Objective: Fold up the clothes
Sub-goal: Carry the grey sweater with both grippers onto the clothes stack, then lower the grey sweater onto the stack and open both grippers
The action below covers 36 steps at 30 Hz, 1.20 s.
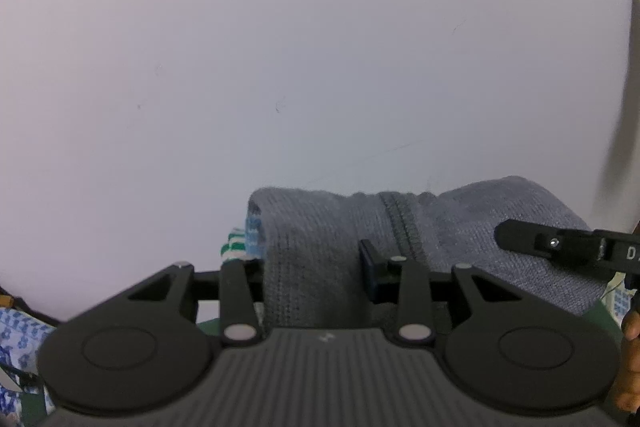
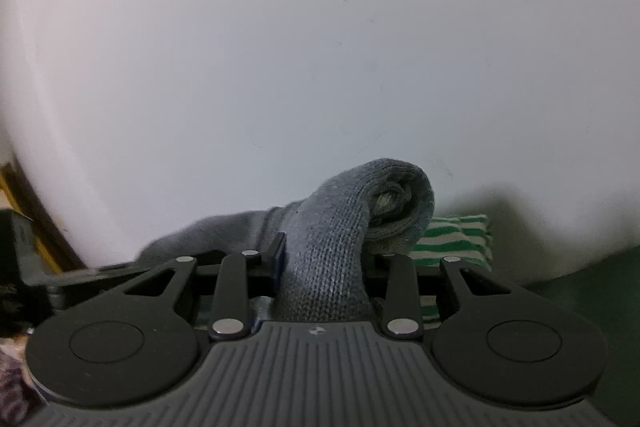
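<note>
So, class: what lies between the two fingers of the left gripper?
A bunched fold of the grey knit garment fills the gap of the left gripper, as the left wrist view shows.

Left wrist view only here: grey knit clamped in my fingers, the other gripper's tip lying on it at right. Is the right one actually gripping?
Observer: Yes. The right gripper has its fingers closed on a bunched band of the grey knit garment.
Operator: Where does the cloth go beyond that grip?
Observer: It arches up past the fingers and curls over into a roll, open end towards the camera, with a green-and-white striped cloth beside and beneath it.
</note>
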Each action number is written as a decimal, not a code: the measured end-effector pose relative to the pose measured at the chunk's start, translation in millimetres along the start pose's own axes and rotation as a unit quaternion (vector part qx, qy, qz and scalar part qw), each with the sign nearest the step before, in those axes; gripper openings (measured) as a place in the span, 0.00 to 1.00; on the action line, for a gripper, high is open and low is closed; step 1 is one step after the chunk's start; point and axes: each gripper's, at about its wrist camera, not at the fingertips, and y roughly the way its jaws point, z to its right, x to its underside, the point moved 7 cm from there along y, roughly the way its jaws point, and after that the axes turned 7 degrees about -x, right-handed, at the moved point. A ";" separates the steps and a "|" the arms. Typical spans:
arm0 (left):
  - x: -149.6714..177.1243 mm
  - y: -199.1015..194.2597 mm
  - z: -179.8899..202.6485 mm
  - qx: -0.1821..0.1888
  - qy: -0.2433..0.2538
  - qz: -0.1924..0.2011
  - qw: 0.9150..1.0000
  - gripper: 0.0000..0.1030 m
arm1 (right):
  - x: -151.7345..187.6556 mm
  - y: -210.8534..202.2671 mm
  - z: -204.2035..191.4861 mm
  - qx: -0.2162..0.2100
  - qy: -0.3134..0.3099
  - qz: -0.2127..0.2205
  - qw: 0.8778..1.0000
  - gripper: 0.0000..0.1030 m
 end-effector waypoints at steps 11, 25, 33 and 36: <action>-15.4 23.7 -11.8 -0.037 -0.012 0.015 0.999 0.24 | 2.1 18.3 20.1 0.029 0.008 0.011 0.999 0.33; 31.1 19.1 -26.1 -0.025 -0.027 -0.001 0.999 0.40 | 40.5 31.1 36.2 0.079 -0.038 -0.005 0.996 0.42; 35.4 44.3 1.3 -0.041 0.009 -0.006 0.999 0.43 | 52.4 34.8 23.9 0.112 -0.092 -0.008 0.989 0.47; 38.0 47.9 -14.8 -0.046 0.002 -0.011 0.999 0.47 | 43.1 35.2 22.5 0.127 -0.102 -0.001 0.987 0.54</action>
